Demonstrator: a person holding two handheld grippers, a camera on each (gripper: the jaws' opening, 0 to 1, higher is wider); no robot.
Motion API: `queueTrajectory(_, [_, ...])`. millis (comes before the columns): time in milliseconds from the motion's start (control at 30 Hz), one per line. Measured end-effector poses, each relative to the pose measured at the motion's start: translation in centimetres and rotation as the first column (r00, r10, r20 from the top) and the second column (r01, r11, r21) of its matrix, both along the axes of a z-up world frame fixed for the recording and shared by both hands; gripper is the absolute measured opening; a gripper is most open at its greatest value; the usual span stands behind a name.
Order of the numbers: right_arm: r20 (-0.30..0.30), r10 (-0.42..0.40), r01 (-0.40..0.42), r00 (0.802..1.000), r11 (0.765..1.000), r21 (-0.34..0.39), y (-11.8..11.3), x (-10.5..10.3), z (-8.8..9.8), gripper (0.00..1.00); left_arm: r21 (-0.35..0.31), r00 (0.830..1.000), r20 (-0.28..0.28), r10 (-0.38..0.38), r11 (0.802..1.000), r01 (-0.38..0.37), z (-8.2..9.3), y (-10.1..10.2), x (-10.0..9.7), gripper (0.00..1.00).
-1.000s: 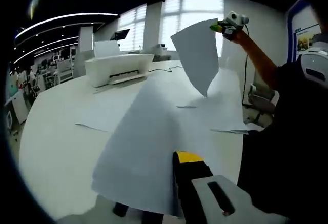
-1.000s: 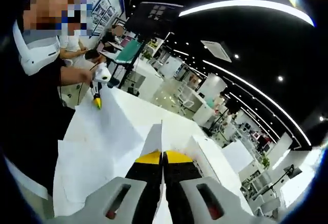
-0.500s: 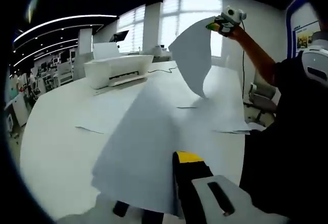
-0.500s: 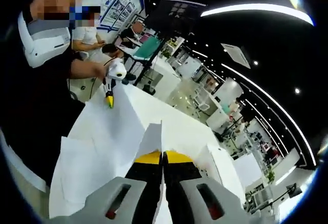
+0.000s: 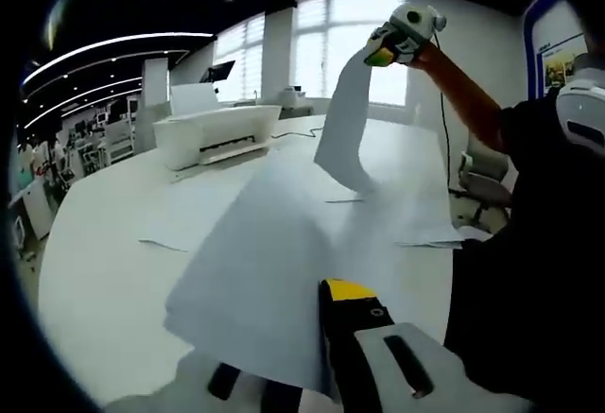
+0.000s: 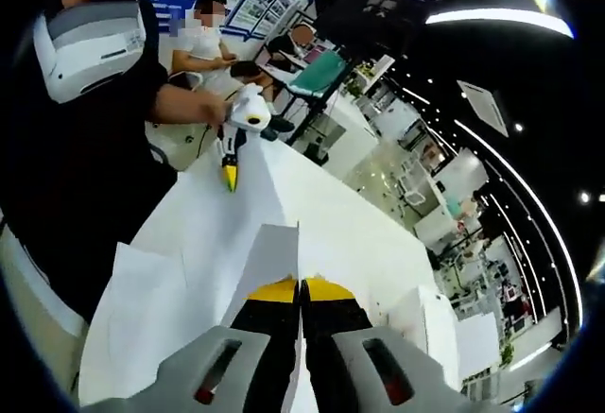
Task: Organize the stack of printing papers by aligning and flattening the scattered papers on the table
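Matt white paper sheets (image 5: 274, 271), smooth white table (image 5: 104, 262)

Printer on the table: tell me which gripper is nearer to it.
Probably right. The right gripper is raised above the table beside the printer, shut on a hanging sheet. The left gripper is back at the table's near edge, shut on another sheet.

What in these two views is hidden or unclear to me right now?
- Left gripper view: the left gripper's far jaw sits behind its held sheet.
- Left gripper view: the printer's details are too small.
- Right gripper view: the table's loose sheets lie partly behind the right gripper.
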State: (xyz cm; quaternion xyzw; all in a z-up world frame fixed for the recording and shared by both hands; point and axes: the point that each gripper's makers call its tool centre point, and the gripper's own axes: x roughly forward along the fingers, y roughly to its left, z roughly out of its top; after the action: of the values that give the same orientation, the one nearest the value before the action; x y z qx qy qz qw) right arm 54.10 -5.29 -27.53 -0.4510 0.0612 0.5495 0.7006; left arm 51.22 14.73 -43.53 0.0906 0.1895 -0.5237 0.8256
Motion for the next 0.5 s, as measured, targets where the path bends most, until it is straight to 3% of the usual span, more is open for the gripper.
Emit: queueTrajectory(500, [-0.03,0.045,-0.049,0.999,0.991,-0.121,2.3,0.6,-2.1,0.0,-0.057,0.996,-0.045,-0.077,0.996,0.074,0.7,-1.6,-0.6,0.07])
